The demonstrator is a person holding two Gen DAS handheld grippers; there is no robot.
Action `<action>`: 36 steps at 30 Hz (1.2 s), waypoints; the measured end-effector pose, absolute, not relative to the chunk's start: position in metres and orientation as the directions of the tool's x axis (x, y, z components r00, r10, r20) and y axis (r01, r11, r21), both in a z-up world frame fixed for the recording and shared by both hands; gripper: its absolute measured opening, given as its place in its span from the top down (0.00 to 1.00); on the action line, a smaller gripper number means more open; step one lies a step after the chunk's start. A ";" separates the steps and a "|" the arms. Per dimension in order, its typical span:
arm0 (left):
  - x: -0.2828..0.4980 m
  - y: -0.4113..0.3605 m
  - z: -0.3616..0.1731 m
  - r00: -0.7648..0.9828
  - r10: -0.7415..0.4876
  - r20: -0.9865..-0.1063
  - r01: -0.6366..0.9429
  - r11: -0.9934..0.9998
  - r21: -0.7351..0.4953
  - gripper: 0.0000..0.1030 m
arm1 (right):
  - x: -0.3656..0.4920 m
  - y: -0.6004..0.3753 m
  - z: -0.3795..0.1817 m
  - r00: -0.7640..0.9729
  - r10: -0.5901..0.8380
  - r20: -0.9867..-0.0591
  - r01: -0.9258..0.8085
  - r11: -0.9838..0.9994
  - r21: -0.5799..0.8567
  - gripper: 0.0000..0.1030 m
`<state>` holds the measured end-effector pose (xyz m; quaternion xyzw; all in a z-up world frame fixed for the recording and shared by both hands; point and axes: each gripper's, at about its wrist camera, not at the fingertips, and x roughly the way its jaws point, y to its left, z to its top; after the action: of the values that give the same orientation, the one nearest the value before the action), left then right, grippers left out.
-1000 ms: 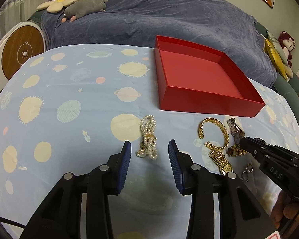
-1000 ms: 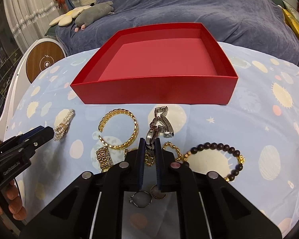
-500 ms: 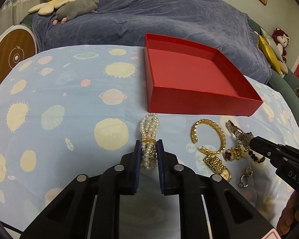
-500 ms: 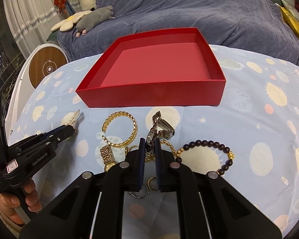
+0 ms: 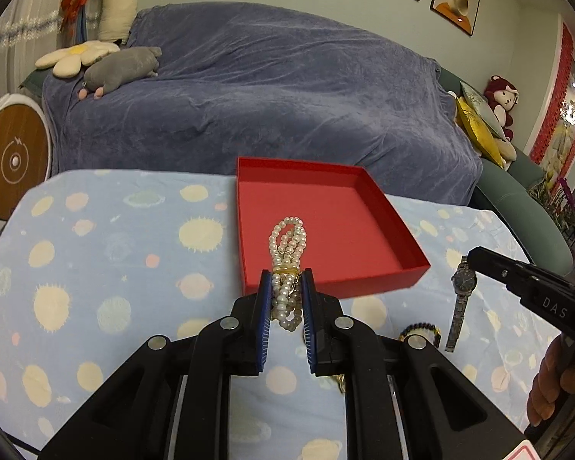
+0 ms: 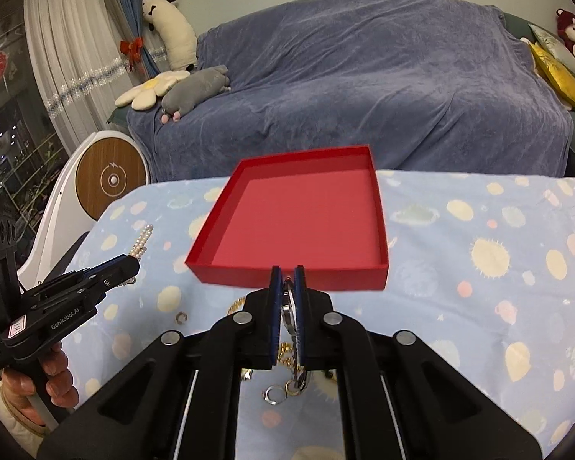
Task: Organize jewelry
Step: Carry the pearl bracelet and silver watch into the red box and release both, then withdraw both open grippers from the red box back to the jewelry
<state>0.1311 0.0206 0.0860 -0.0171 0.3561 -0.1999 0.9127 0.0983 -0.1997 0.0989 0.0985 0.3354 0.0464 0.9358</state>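
My left gripper (image 5: 286,281) is shut on a white pearl bracelet (image 5: 287,245), held above the table in front of the red box (image 5: 337,280). My right gripper (image 6: 287,276) is shut on a silver watch (image 6: 288,306); in the left wrist view the watch (image 5: 460,303) hangs down from its tip. The empty red box (image 6: 287,276) lies just ahead of the right gripper. The left gripper (image 6: 128,264) with the pearls (image 6: 142,239) shows at the left of the right wrist view.
Loose jewelry lies on the planet-print cloth: small rings (image 6: 276,393), a ring (image 6: 181,317), gold pieces (image 6: 235,304), a dark bead bracelet (image 5: 421,329). A blue-covered sofa (image 6: 364,76) stands behind the table.
Both grippers have risen off the table with their pieces, the left lifting the pearl bracelet and the right lifting the watch, and the views now look toward the red box.
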 end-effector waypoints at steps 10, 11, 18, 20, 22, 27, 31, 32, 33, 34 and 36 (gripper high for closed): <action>0.247 -0.028 0.105 0.697 -0.333 -0.635 0.352 0.930 -0.101 0.88 | 0.221 -0.208 0.136 0.816 0.154 -0.558 -0.050 0.979 0.197 1.00; 0.259 -0.033 0.100 0.689 -0.335 -0.643 0.351 0.930 -0.108 0.88 | 0.234 -0.208 0.134 0.813 0.150 -0.562 -0.049 0.980 0.191 1.00; 0.318 -0.053 0.063 0.655 -0.291 -0.697 0.317 0.944 -0.095 0.88 | 0.295 -0.216 0.103 0.777 0.127 -0.617 -0.024 0.985 0.173 1.00; 0.327 -0.055 0.054 0.644 -0.281 -0.711 0.311 0.946 -0.092 0.88 | 0.293 -0.221 0.094 0.772 0.126 -0.622 -0.014 0.983 0.182 1.00; 0.334 -0.056 0.046 0.621 -0.286 -0.730 0.312 0.944 -0.105 0.87 | 0.289 -0.228 0.086 0.768 0.121 -0.628 -0.004 0.983 0.185 0.99; 0.335 -0.058 0.034 0.615 -0.260 -0.745 0.300 0.950 -0.084 0.69 | 0.279 -0.234 0.071 0.750 0.105 -0.653 0.009 0.986 0.169 0.97; 0.326 -0.053 0.032 0.624 -0.248 -0.741 0.281 0.956 -0.083 0.62 | 0.262 -0.234 0.063 0.743 0.092 -0.663 0.008 0.989 0.146 0.79; 0.321 -0.052 0.032 0.627 -0.248 -0.739 0.287 0.955 -0.077 0.62 | 0.256 -0.234 0.061 0.741 0.089 -0.666 0.005 0.990 0.138 0.77; 0.315 -0.051 0.032 0.632 -0.248 -0.735 0.293 0.954 -0.070 0.62 | 0.251 -0.234 0.058 0.736 0.086 -0.671 0.002 0.992 0.129 0.77; 0.308 -0.049 0.032 0.636 -0.248 -0.730 0.302 0.951 -0.060 0.62 | 0.244 -0.233 0.053 0.730 0.085 -0.678 -0.001 0.992 0.123 0.77; 0.291 -0.046 0.030 0.641 -0.251 -0.726 0.321 0.946 -0.044 0.61 | 0.231 -0.232 0.043 0.711 0.094 -0.697 -0.013 0.993 0.121 0.77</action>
<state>0.2915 -0.0462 0.0304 0.0443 0.3933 -0.1579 0.9047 0.2306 -0.2315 0.0430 0.0537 0.3789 0.0291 0.9234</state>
